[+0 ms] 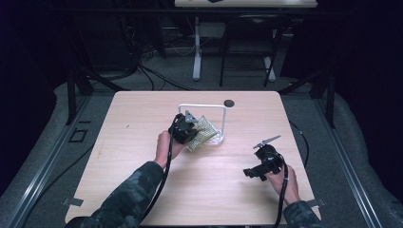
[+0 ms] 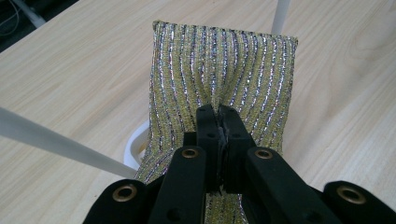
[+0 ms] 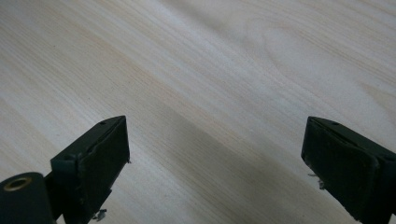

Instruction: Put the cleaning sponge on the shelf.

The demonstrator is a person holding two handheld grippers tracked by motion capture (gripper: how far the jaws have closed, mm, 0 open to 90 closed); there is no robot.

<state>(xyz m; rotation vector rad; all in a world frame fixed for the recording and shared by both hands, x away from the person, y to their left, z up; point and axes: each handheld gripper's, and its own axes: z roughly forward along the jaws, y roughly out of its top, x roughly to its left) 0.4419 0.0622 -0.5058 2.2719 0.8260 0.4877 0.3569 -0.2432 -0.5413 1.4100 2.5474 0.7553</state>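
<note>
A yellow-green cloth with glittery stripes (image 1: 203, 132) (image 2: 224, 70) lies by the base of a white wire rack (image 1: 223, 118) near the table's middle. My left gripper (image 1: 190, 124) (image 2: 219, 112) is shut on the cloth, pinching a fold so the fabric puckers toward the jaws. White bars of the rack (image 2: 56, 144) cross the left gripper view on both sides of the cloth. My right gripper (image 1: 254, 173) (image 3: 215, 154) stands open at the front right, held over bare wood (image 3: 210, 70) with nothing between its jaws.
The pale wooden table (image 1: 142, 118) stands on a grey floor. A small dark round spot (image 1: 229, 102) sits near the table's far edge behind the rack. Beyond the table are desk legs (image 1: 196, 47) and cables in a dark room.
</note>
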